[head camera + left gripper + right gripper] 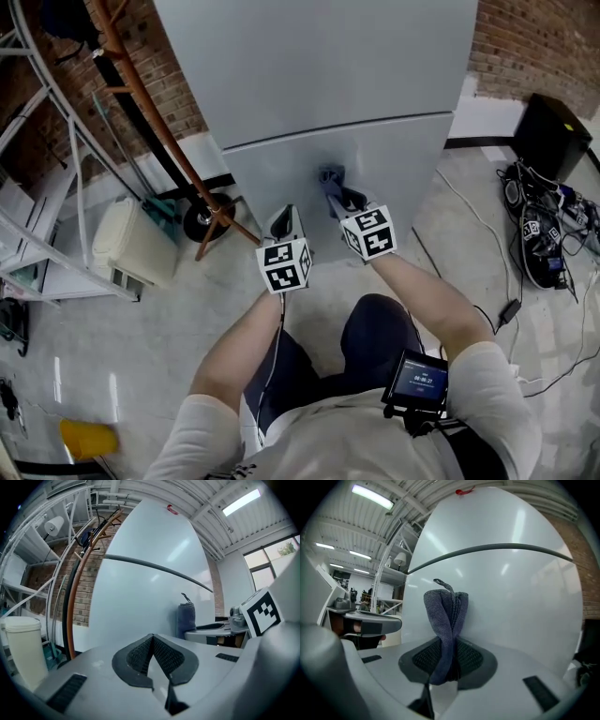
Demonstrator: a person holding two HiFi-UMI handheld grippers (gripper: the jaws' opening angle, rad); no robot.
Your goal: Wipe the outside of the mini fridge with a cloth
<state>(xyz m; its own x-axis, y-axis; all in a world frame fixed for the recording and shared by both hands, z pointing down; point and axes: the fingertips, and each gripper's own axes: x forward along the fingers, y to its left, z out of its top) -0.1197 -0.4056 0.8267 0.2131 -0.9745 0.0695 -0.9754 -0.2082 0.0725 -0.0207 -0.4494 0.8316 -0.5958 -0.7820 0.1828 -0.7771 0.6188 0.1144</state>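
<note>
Pinching the limp cloth [446, 616] by its bunched end, the right gripper [449, 665] holds it at the lower door of the fridge [515, 597]. Soft and light, it likely wants that short grip. The left gripper [152, 660] has its fingers pressed together, empty.

Head view: I'm looking steeply down at the mini fridge [319, 75].
Left gripper view: low, near, facing its door.
Right gripper view: low, nearer, same door.
Shared: I get the cloth [330, 180] in all three.
</note>
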